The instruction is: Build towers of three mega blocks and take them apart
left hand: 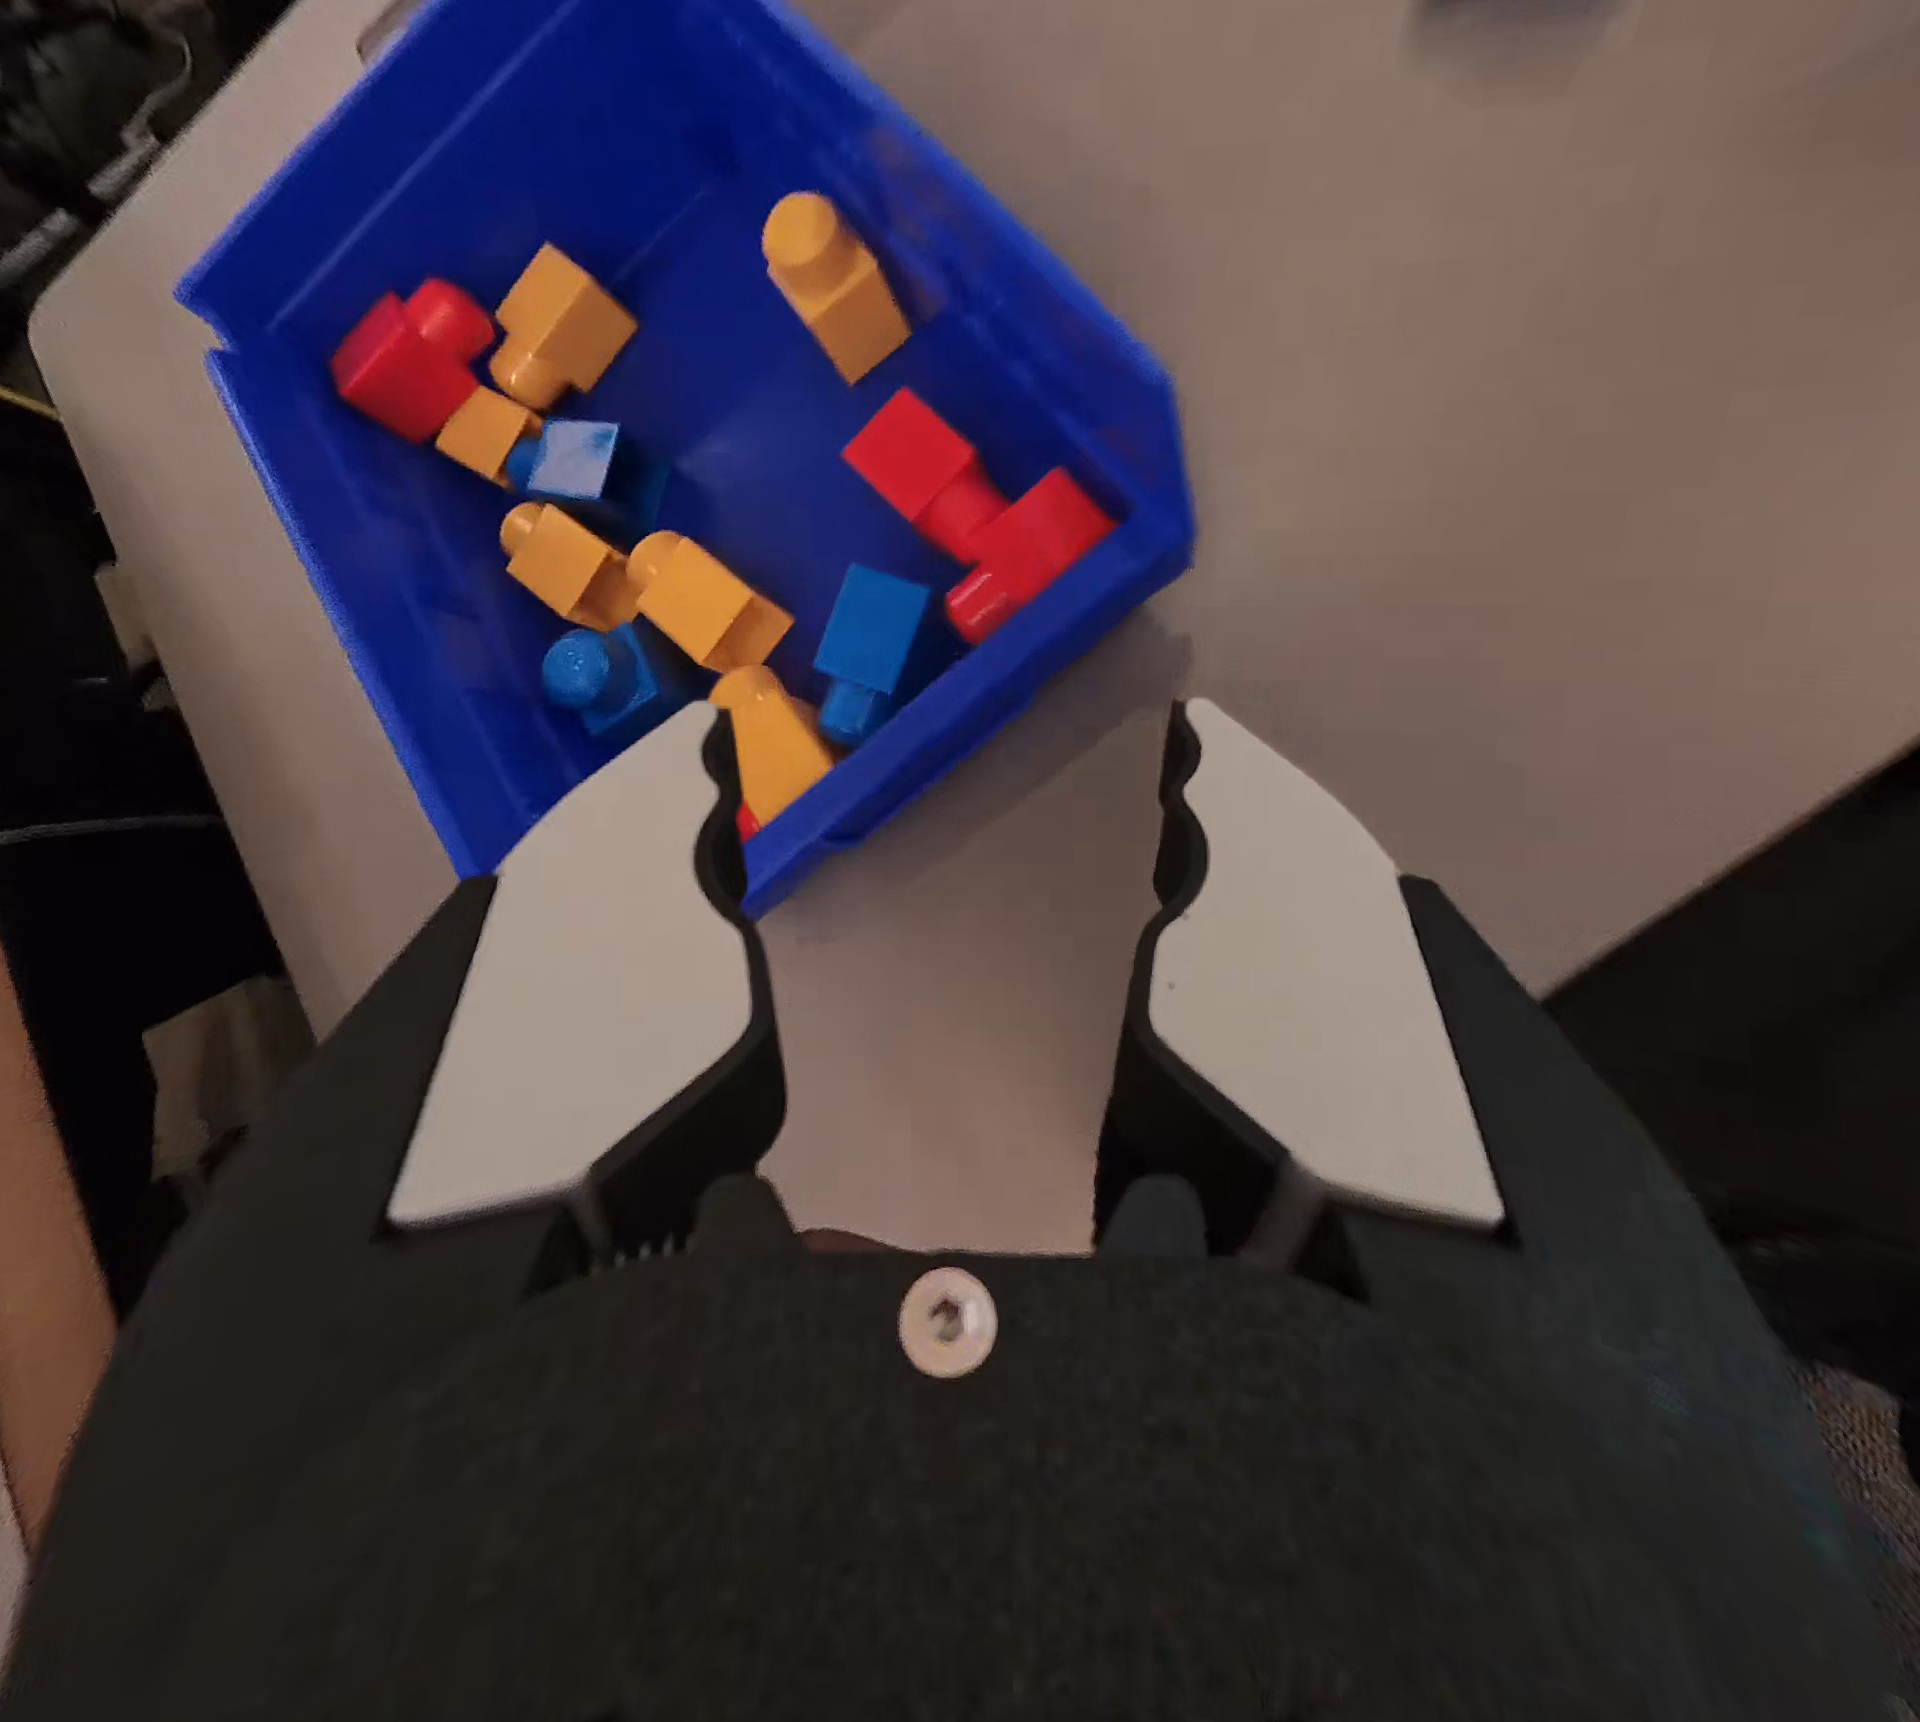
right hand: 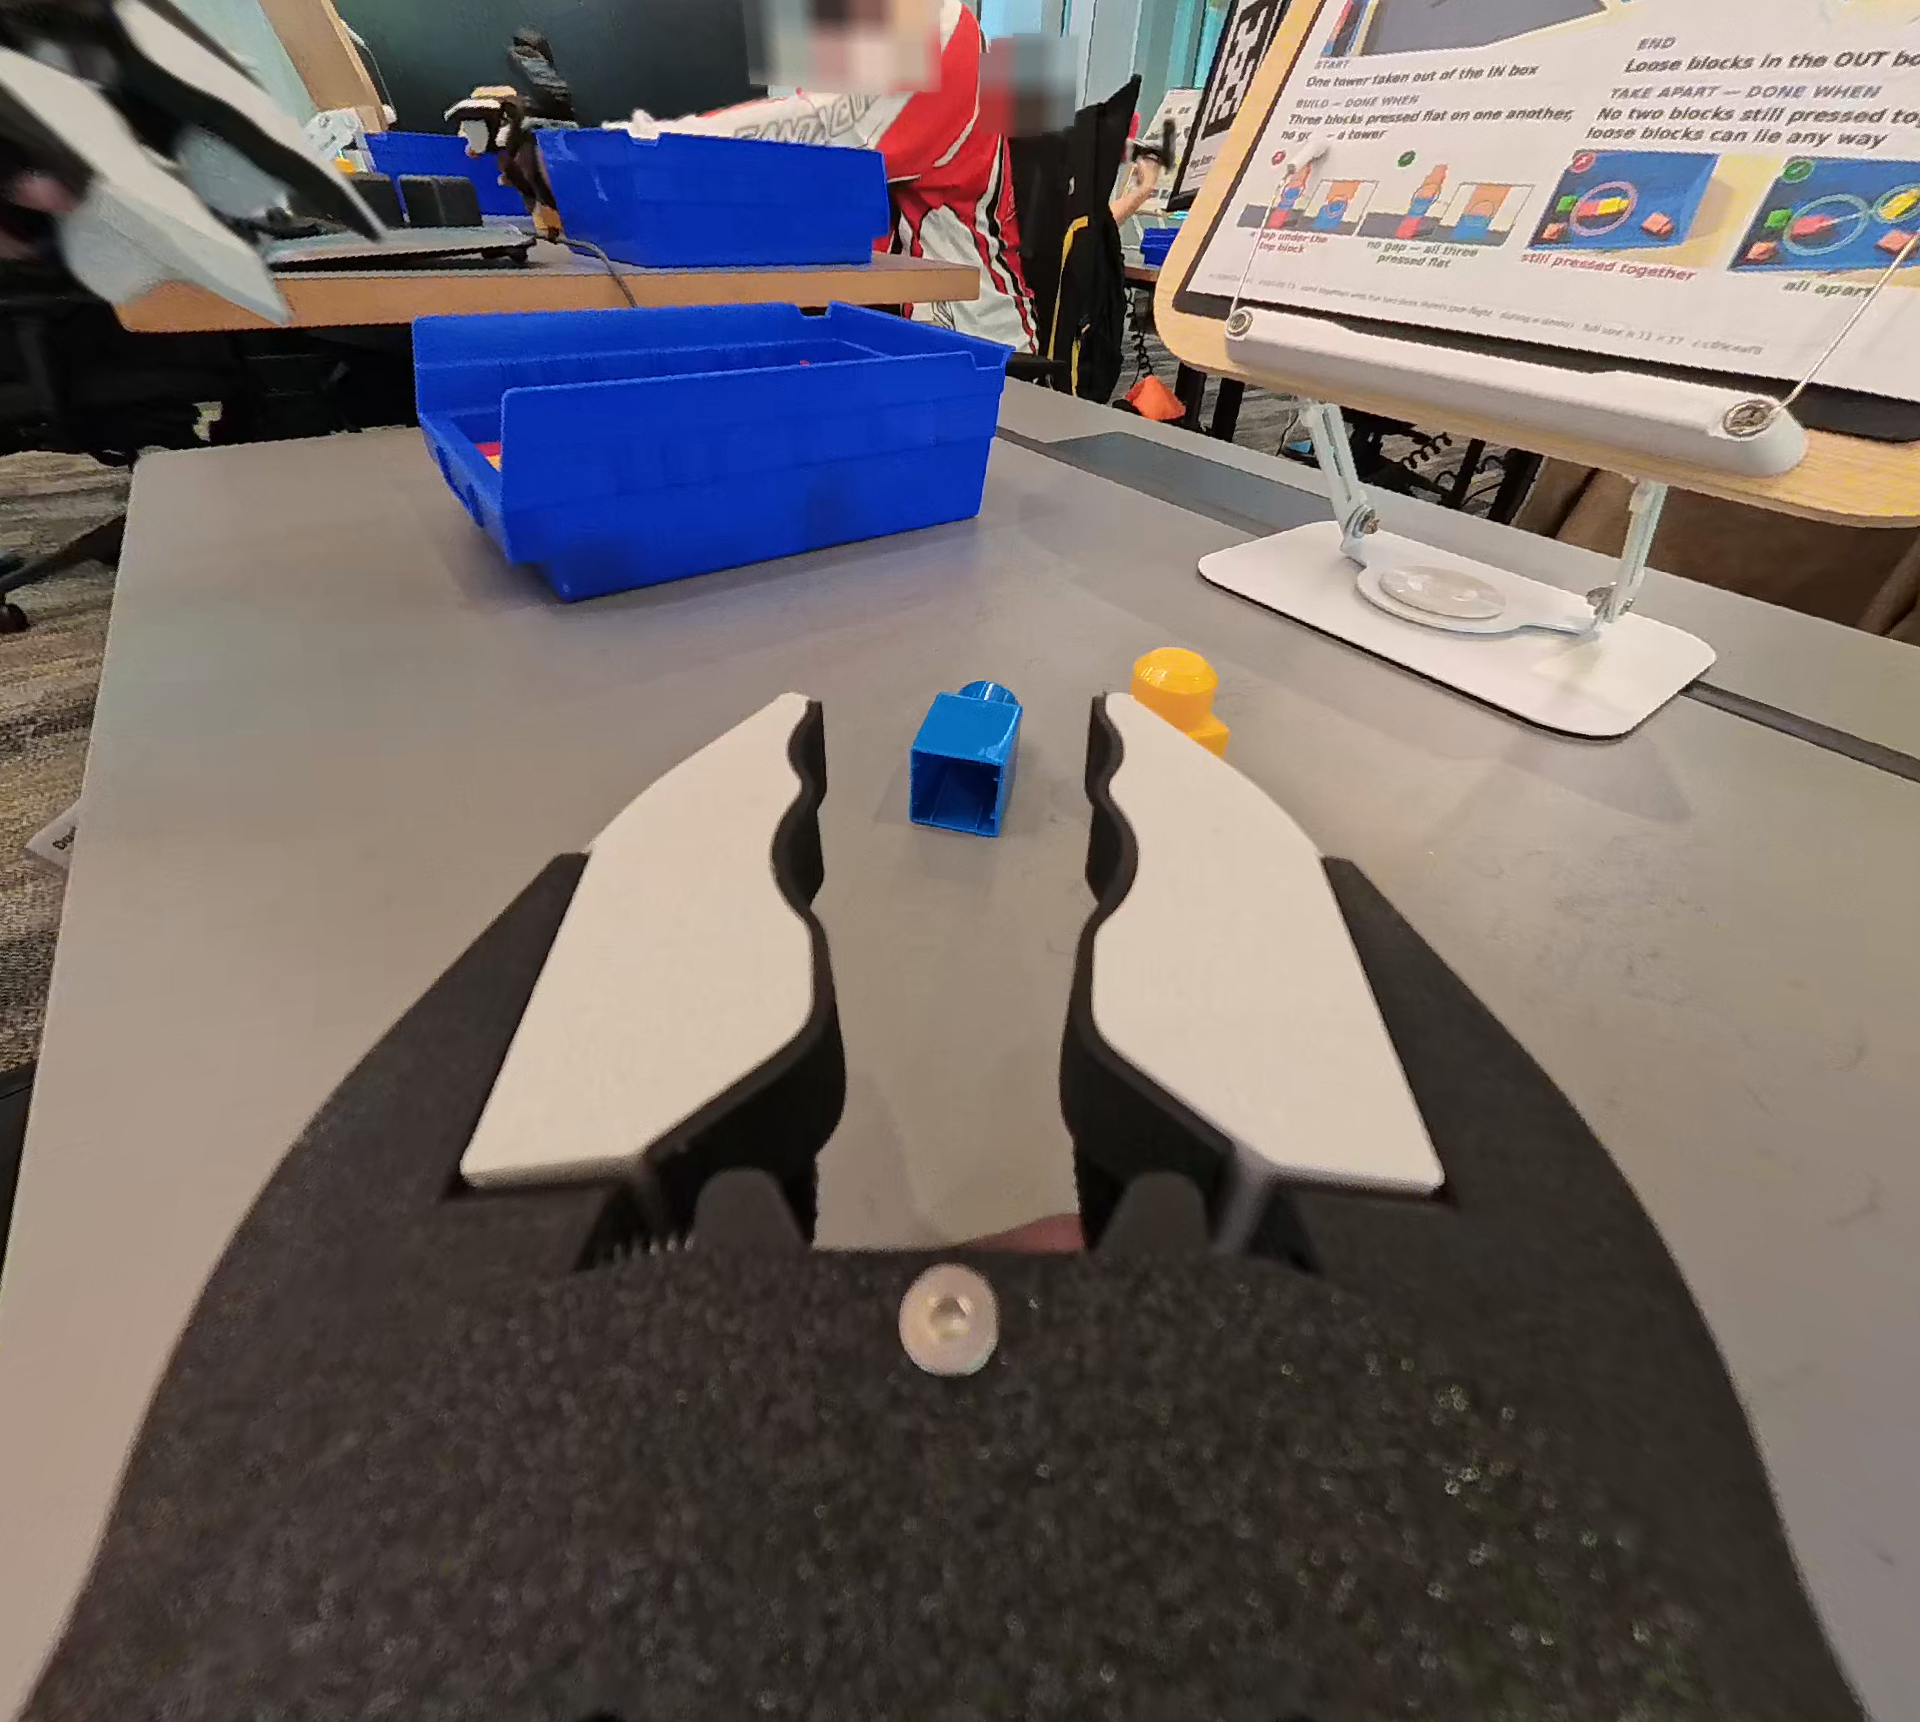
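Right gripper [right hand: 951, 737] part open, nothing gripped — blue block [right hand: 966, 763] lies on its side ahead of the tips, hollow end toward camera, clear of both pads; yellow block [right hand: 1179, 696] upright just behind the right finger; bare grey table [right hand: 416, 737] all round. Left gripper [left hand: 945, 768] wide, bare, above the near corner of the blue bin [left hand: 582, 114] of loose blocks; bin near the table's left edge.

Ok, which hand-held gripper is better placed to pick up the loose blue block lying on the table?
The right hand-held gripper, probably. It is open, low over the table, with the blue block lying on its side just ahead between its fingertips. The left hand-held gripper is open and empty over the blue bin.
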Motion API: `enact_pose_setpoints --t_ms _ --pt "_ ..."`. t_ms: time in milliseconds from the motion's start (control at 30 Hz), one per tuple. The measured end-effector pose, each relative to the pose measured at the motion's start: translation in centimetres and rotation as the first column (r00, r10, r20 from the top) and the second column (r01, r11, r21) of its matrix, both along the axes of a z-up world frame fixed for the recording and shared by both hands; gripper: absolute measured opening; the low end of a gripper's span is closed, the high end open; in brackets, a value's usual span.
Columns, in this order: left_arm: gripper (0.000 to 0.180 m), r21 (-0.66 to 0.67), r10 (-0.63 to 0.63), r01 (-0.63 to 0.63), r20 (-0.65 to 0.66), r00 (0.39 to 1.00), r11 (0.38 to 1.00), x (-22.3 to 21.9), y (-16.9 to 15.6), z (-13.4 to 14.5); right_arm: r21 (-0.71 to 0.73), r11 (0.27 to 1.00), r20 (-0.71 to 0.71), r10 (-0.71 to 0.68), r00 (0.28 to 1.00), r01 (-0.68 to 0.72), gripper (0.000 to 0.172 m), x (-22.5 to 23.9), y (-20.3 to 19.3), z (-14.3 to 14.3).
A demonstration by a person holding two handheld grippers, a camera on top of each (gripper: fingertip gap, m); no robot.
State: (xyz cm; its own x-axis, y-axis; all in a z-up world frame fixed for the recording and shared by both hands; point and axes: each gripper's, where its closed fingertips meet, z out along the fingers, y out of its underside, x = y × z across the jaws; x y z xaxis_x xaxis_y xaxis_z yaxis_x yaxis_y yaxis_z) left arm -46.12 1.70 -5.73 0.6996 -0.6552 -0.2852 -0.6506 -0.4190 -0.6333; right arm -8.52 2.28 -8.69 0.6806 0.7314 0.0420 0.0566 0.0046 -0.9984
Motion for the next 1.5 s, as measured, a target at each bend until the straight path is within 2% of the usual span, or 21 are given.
enact_pose_setpoints --t_ms 133,200,233,300,400,600,767,867,1033,1133,1267,1400,1500 --pt "0.075 -0.173 0.02 -0.02 0.001 1.0 0.985 0.5 5.6 -3.9 -0.003 1.0 0.003 0.002 1.0 -0.002 0.048 -0.1 0.0 -0.1" --pt "0.068 -0.293 0.122 -0.116 0.0 0.993 0.949 0.4 8.0 -6.1 -0.006 1.0 0.004 0.002 1.0 -0.002 0.048 -0.1 0.1 -0.1" --pt "0.067 -0.373 0.164 -0.135 0.048 0.985 0.918 1.0 8.8 -6.9 -0.007 1.0 0.003 0.001 1.0 -0.001 0.048 -0.1 0.1 -0.1" --pt "0.062 -0.469 0.159 -0.06 0.173 0.972 0.881 3.2 9.9 -7.5 -0.01 1.0 0.003 0.003 1.0 -0.003 0.048 -0.1 0.2 -0.1" --pt "0.066 -0.458 0.17 -0.133 0.04 0.985 0.879 2.4 11.8 -9.6 -0.01 1.0 0.007 0.006 1.0 -0.006 0.048 -0.2 0.2 -0.2" --pt "0.071 -0.542 0.13 -0.088 0.041 0.991 0.836 4.1 11.7 -11.3 -0.003 1.0 0.018 0.015 1.0 -0.015 0.048 -0.4 0.0 -0.2" --pt "0.07 -0.586 0.122 -0.119 -0.034 0.992 0.802 4.2 11.2 -12.9 0.002 1.0 0.023 0.017 1.0 -0.017 0.048 -0.5 0.0 -0.3" --pt "0.04 -0.557 0.142 -0.164 -0.082 0.986 0.814 3.2 11.8 -13.1 0.001 1.0 0.026 0.019 1.0 -0.019 0.048 -0.6 -0.1 -0.3" --pt "0.038 -0.515 0.123 -0.163 -0.111 0.986 0.842 2.7 12.2 -13.1 0.0 1.0 0.028 0.021 0.999 -0.021 0.048 -0.6 -0.1 -0.3" --pt "0.037 -0.473 0.113 -0.144 -0.093 0.989 0.869 2.4 12.1 -11.7 -0.004 1.0 0.023 0.019 1.0 -0.019 0.048 -0.6 0.0 -0.3" --pt "0.037 -0.366 0.03 -0.02 0.023 0.999 0.93 4.3 10.1 -5.1 0.002 1.0 0.021 0.017 1.0 -0.017 0.048 -0.5 -0.1 -0.2" --pt "0.037 -0.257 -0.175 0.175 0.024 0.984 0.95 9.3 5.6 1.7 0.021 1.0 0.012 0.001 1.0 -0.001 0.047 -0.2 -0.1 0.1" --pt "0.037 -0.226 -0.331 0.31 -0.063 0.941 0.924 14.3 2.1 3.6 0.044 0.999 -0.011 -0.018 1.0 0.018 0.047 0.3 -0.1 0.7"
